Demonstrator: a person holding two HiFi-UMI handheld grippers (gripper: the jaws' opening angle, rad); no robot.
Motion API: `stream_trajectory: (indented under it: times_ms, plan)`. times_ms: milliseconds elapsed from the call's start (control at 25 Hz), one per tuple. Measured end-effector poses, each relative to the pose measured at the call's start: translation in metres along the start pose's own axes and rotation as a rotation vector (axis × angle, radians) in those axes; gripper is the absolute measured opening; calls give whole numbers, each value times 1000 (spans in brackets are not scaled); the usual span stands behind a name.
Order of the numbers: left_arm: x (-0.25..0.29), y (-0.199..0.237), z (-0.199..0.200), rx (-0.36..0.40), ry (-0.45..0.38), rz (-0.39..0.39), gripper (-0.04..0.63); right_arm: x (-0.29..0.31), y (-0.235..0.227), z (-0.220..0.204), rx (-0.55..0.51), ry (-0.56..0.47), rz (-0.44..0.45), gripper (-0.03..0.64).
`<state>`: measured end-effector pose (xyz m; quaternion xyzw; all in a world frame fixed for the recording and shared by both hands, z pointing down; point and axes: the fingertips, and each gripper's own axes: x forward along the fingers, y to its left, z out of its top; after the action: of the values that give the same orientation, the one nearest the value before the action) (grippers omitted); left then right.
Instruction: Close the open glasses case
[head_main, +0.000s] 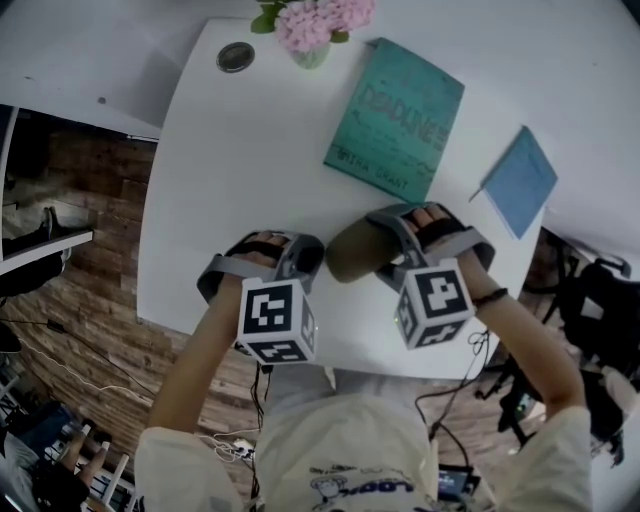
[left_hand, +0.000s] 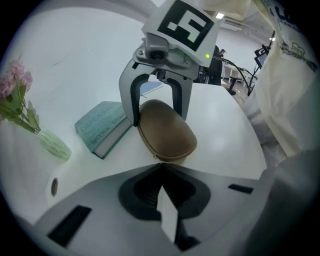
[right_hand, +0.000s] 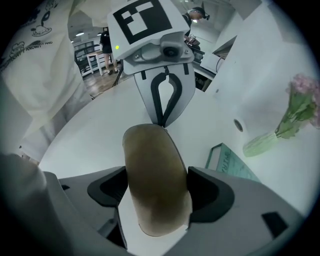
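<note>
My left gripper (left_hand: 160, 167) has its jaws pressed together on nothing, their tips right at the near end of the tan, oval, hard-shell glasses case (left_hand: 165, 131). The case lies just ahead of them on the white table (left_hand: 225, 135), its lid looking shut. My right gripper (right_hand: 156, 192) straddles the case's other end, jaws spread wide, one on either side.

the glasses case (head_main: 352, 252) is a smooth tan-brown oval shell, rounded on top. its lid sits down on the base, with only a thin seam showing round the rim, so it looks shut. it lies flat on the white surface (head_main: 230, 180), near the front edge, about midway along it.
</note>
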<state>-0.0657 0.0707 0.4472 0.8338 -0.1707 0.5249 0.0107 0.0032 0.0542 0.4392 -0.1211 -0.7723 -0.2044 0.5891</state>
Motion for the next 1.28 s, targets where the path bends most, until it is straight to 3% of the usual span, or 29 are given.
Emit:
stream_trajectory:
  times_ms: [120, 280, 360, 440, 520, 640, 760, 840, 920, 1080, 1280]
  plan:
    - [-3, -3, 2, -8, -9, 1, 2, 0, 1, -1, 7, 17, -20, 362]
    - [-7, -11, 5, 69, 15, -7, 0, -1, 5, -2, -5, 58, -21, 362]
    - [-8, -28, 5, 116, 22, -85, 0, 0, 3, -5, 46, 60, -38, 362]
    - [-4, -63, 5, 146, -1, -186, -2, 1, -7, -16, 206, 39, -36, 362]
    - [-1, -75, 6, 96, -56, -133, -2, -3, -11, -27, 255, 52, -18, 360]
    - [-4, -50, 6, -72, -119, -35, 0, -5, -1, -30, 162, 83, -52, 360]
    - [-10, -13, 10, -108, -141, 71, 0, -7, 9, -30, 110, 85, -66, 362]
    - [-9, 1, 17, -89, -150, 83, 0, -9, 14, -34, 85, 97, -54, 362]
    - [-2, 3, 23, -58, -148, 43, 1, -11, 17, -38, 80, 101, -41, 362]
    - [14, -5, 31, 40, -116, -71, 118, -13, 23, -39, 52, 103, -11, 362]
    - [20, -9, 49, 173, -121, -171, 118, -16, 28, -43, -6, 120, 21, 362]
